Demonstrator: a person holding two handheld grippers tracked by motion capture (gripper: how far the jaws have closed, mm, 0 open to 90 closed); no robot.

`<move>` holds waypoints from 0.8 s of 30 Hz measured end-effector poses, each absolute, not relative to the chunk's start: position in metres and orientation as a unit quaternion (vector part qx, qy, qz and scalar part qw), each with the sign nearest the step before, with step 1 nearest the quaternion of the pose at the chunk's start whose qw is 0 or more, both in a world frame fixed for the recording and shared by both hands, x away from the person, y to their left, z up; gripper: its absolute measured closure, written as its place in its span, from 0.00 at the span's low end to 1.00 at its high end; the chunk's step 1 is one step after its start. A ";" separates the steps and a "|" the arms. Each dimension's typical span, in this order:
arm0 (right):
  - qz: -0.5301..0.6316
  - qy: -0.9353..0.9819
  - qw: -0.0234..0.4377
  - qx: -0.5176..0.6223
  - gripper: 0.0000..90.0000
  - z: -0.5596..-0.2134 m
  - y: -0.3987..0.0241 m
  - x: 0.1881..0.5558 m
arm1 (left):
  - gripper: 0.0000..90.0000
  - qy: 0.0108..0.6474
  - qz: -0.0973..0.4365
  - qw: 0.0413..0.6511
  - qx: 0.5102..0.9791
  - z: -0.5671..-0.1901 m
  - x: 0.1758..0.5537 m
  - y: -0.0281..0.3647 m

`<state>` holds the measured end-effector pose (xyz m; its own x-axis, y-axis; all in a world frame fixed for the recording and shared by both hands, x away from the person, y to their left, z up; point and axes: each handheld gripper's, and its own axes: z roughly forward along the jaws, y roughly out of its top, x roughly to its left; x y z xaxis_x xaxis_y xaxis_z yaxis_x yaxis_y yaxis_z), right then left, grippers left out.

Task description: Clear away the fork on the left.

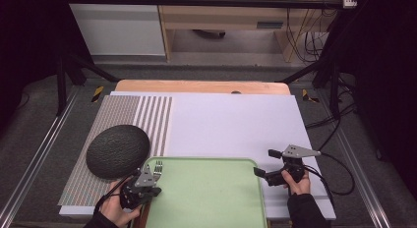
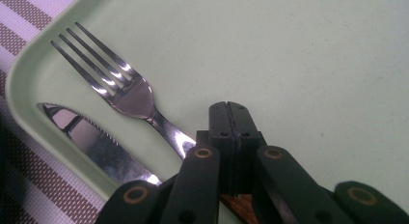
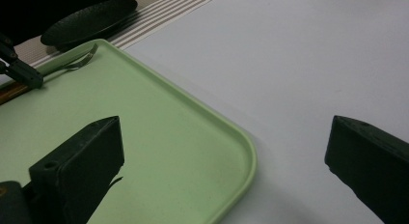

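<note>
My left gripper [image 1: 156, 173] is at the near left corner of the green tray [image 1: 211, 198]. In the left gripper view its two black jaws are pressed flat together, with no gap between them. Under them I see a piece of brown wood, a handle, but I cannot tell if the jaws grip it or only stand over it. The fork [image 2: 120, 91] lies on the tray just left of the jaw tips, with its tines pointing to the far left corner. The knife [image 2: 91, 142] lies beside the fork, nearer to the tray rim, and its toothed edge faces the fork. The two do not touch where I can see them.

My right gripper [image 1: 264, 163] is at the near right, just outside the right rim of the tray, above the white table surface [image 1: 236, 125]. Its jaws are wide apart and nothing is between them.

A dark round plate [image 1: 118, 151] rests on the striped placemat [image 1: 123, 120], left of the tray and close to its far left corner.
</note>
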<state>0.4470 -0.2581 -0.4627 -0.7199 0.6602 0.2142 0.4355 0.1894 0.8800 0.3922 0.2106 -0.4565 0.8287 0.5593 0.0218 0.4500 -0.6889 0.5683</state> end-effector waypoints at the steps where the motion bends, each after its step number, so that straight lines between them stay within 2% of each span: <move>1: 0.525 0.764 0.108 0.359 0.01 -0.463 -0.258 0.447 | 0.99 0.277 0.097 0.282 0.913 -0.457 0.392 0.211; 5: 0.526 0.764 0.107 0.359 0.01 -0.463 -0.258 0.447 | 0.98 0.278 0.099 0.284 0.912 -0.456 0.392 0.212; 7: 0.526 0.764 0.107 0.359 0.01 -0.463 -0.258 0.447 | 0.93 0.280 0.106 0.290 0.909 -0.454 0.392 0.213; 11: 0.526 0.763 0.106 0.359 0.01 -0.463 -0.258 0.447 | 0.74 0.280 0.111 0.317 0.899 -0.448 0.395 0.218; 19: 0.527 0.763 0.105 0.359 0.01 -0.463 -0.258 0.447 | 0.27 0.295 0.138 0.349 0.879 -0.438 0.400 0.230; 24: 0.527 0.763 0.106 0.359 0.01 -0.463 -0.258 0.447 | 0.13 0.283 0.153 0.339 0.884 -0.436 0.402 0.234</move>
